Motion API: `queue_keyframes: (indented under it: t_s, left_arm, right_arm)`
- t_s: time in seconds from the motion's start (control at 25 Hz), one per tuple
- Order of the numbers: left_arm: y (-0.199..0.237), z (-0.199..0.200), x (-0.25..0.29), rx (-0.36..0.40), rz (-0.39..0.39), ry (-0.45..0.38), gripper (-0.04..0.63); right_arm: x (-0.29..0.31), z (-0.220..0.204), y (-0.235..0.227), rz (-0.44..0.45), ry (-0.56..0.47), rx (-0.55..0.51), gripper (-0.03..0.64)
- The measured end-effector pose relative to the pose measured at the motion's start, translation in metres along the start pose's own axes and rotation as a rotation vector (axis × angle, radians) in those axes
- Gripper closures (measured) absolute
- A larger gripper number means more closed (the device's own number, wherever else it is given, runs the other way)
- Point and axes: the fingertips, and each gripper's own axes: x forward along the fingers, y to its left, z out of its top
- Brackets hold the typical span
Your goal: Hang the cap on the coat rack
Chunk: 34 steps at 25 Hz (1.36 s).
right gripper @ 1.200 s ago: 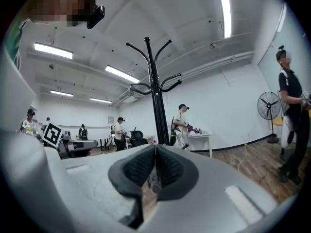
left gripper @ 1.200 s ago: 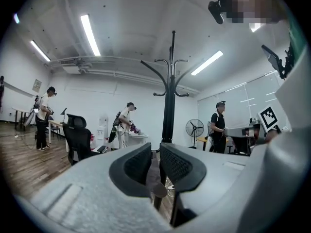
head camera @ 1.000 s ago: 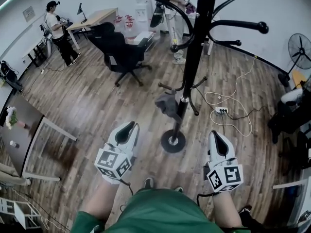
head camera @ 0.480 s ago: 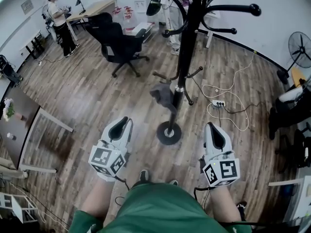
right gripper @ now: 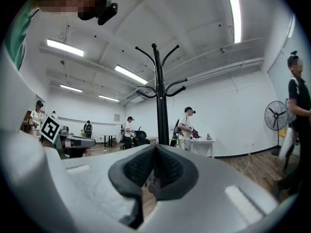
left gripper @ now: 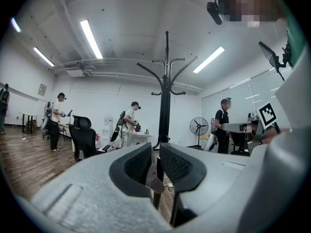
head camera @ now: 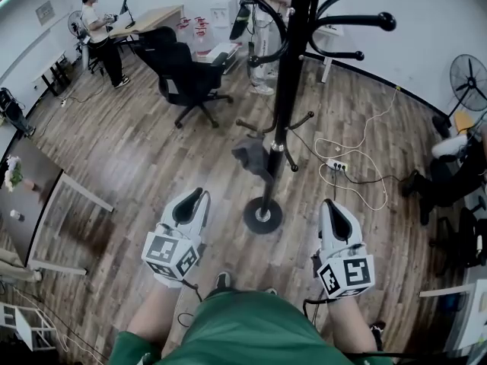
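A grey cap [head camera: 249, 158] hangs on a low hook of the black coat rack [head camera: 288, 74], just above its round base [head camera: 262, 215]. Both grippers are held low in front of the person, on this side of the base and apart from the cap. My left gripper [head camera: 193, 201] points at the rack, its jaws a narrow gap apart with nothing between them. Through that gap the cap [left gripper: 154, 181] and the rack's pole [left gripper: 165, 106] show. My right gripper [head camera: 335, 213] is shut and empty, its tips meeting below the pole [right gripper: 160, 106].
A black office chair [head camera: 186, 74] stands behind the rack on the left. A power strip [head camera: 335, 164] with loose cables lies on the wooden floor right of the base. A fan [head camera: 469, 74] stands at far right, a table [head camera: 30, 196] at left, people [head camera: 103, 36] at the back.
The head view has shifted a little, so the rack sits slightly differently in the picture. Both grippers stay low with their jaws unchanged. The cap still hangs on the low hook.
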Motion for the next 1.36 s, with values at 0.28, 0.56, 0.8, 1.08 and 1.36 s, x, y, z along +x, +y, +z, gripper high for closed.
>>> queue_keyframes:
  t_s: [0.28, 0.56, 0.8, 1.08, 1.36]
  left_arm:
    - [0.001, 0.001, 0.008, 0.014, -0.007, 0.008, 0.532]
    - [0.007, -0.003, 0.013, 0.014, -0.01, 0.022, 0.532]
    - [0.01, -0.006, 0.015, 0.011, -0.014, 0.033, 0.532]
    - [0.01, -0.009, 0.019, 0.006, -0.016, 0.041, 0.532]
    - [0.007, -0.013, 0.026, 0.007, -0.013, 0.045, 0.532]
  right_arm:
    - [0.005, 0.0, -0.002, 0.003, -0.002, 0.009, 0.612]
    - [0.011, -0.003, 0.0, 0.019, 0.005, 0.019, 0.613]
    - [0.012, -0.004, -0.002, 0.012, 0.0, 0.028, 0.613]
    - [0.011, -0.005, -0.004, 0.009, 0.001, 0.023, 0.612]
    - [0.011, -0.006, -0.013, 0.007, 0.002, 0.003, 0.612]
